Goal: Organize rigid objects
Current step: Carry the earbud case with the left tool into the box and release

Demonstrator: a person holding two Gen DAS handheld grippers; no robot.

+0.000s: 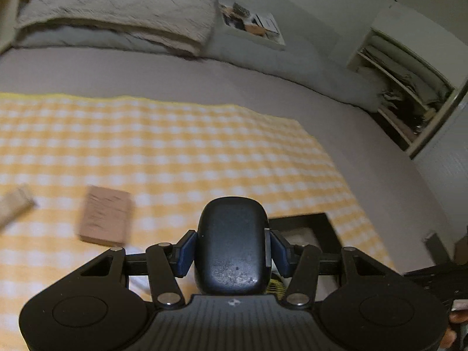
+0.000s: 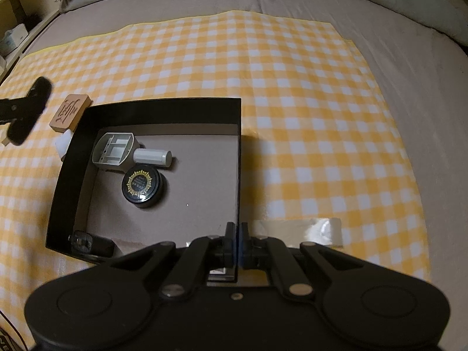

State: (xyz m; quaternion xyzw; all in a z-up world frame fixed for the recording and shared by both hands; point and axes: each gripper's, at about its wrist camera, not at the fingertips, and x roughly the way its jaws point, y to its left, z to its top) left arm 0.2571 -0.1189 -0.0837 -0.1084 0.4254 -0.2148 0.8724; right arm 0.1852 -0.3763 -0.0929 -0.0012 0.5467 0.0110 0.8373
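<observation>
Both grippers clamped
Left gripper (image 1: 231, 251) fingers pinch a dark case (image 1: 232, 242), held above the cloth (image 1: 175, 146); right gripper (image 2: 236, 242) fingers nip the box (image 2: 152, 111) wall at 5 o'clock; wooden block (image 2: 69, 111) outside at 10

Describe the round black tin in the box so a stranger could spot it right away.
On the yellow checked cloth sits an open black box. Inside it, near the left wall, lies the round black tin, just below a grey cylinder. Only the tin has a gold sunburst on its lid.
</observation>
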